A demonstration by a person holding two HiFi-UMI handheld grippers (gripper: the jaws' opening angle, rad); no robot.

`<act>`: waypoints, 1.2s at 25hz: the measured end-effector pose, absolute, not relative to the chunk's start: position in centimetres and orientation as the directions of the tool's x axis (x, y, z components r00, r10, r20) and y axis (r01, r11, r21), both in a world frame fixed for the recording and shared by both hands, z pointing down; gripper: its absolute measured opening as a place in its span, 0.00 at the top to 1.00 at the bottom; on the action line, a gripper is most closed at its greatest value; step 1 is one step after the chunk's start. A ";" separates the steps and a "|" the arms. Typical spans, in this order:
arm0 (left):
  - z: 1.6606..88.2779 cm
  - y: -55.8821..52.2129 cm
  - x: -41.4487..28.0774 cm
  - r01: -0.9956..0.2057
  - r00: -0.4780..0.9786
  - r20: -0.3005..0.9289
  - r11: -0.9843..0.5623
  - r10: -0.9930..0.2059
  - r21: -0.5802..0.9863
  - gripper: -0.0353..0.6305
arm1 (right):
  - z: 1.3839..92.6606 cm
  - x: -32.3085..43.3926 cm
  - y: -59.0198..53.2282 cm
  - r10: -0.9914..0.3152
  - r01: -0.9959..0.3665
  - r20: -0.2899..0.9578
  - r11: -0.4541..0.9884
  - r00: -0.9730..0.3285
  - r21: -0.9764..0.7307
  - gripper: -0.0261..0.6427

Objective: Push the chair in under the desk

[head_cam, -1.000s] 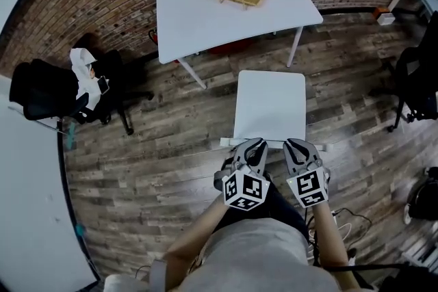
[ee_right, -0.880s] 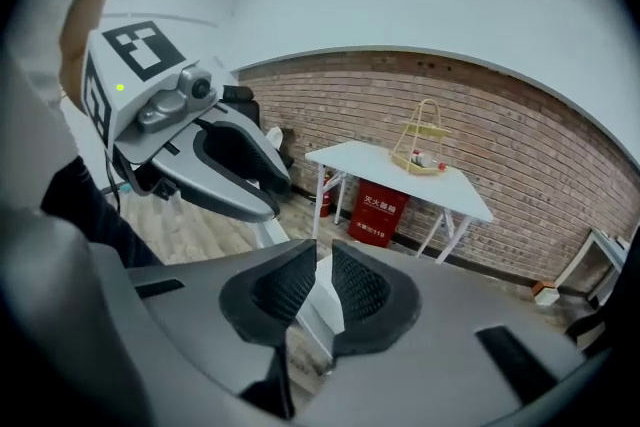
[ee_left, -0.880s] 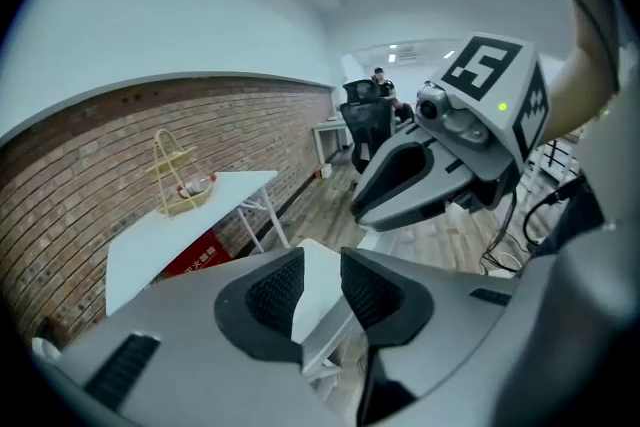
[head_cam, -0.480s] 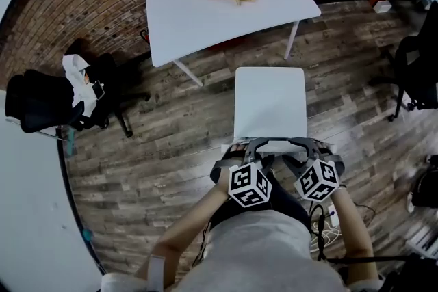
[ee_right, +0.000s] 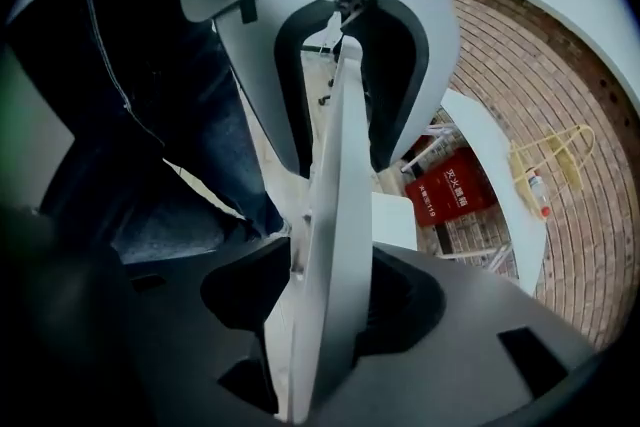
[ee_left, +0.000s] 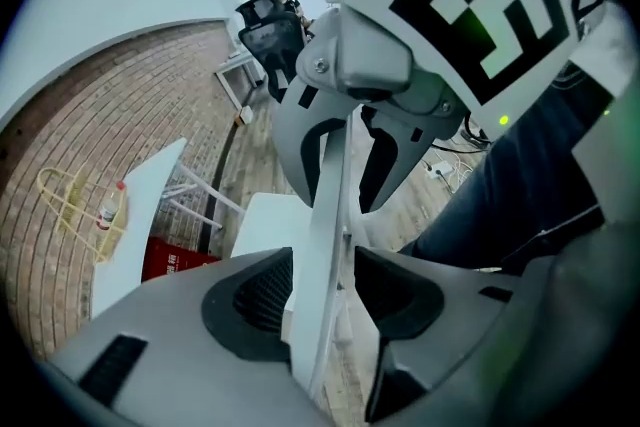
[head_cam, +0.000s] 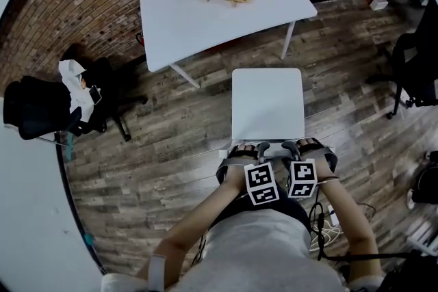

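Claws, two: left claw (head_cam: 250, 148) and right claw (head_cam: 300, 145), jaws just opened, straddle the back of one chair (head_cam: 267, 102) (one desk (head_cam: 198, 14) ahead).

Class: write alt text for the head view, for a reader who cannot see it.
From above, the left claw and right claw, jaws just opened, straddle the back of a white chair. A white desk stands ahead, the chair not yet under it.
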State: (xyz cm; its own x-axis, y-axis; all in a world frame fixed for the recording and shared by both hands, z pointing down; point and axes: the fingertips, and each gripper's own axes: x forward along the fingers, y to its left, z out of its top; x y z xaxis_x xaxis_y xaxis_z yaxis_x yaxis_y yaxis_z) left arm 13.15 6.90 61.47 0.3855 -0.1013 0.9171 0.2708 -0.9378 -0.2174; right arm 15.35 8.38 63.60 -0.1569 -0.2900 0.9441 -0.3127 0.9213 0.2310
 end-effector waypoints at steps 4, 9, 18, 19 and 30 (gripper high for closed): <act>63.0 6.6 13.1 0.290 0.326 0.939 -0.934 -0.109 -0.209 0.65 | 64.0 15.1 8.0 -0.286 -0.298 0.945 0.926 -0.156 0.231 0.71; 64.1 6.3 12.6 0.367 0.277 0.948 -0.895 -0.155 -0.254 0.79 | 64.4 15.0 7.9 -0.258 -0.278 0.952 0.938 -0.166 0.206 0.80; 64.0 6.1 12.4 0.353 0.273 0.949 -0.902 -0.156 -0.249 0.80 | 64.4 14.7 7.7 -0.235 -0.262 0.957 0.947 -0.172 0.186 0.80; 64.0 6.1 12.4 0.351 0.271 0.951 -0.904 -0.151 -0.243 0.80 | 64.4 14.7 7.7 -0.232 -0.263 0.957 0.947 -0.172 0.182 0.80; 64.0 3.2 12.7 0.325 0.267 0.951 -0.915 -0.154 -0.240 0.80 | 64.5 15.1 4.7 -0.201 -0.268 0.963 0.952 -0.181 0.149 0.81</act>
State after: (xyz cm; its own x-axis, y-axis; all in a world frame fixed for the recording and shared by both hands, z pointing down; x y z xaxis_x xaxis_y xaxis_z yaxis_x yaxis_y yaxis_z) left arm 12.67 3.22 63.96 0.2673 -0.1545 0.9512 0.3252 -0.9147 -0.2399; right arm 15.06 4.74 64.46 -0.1811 -0.2013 0.9626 -0.2677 0.9520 0.1487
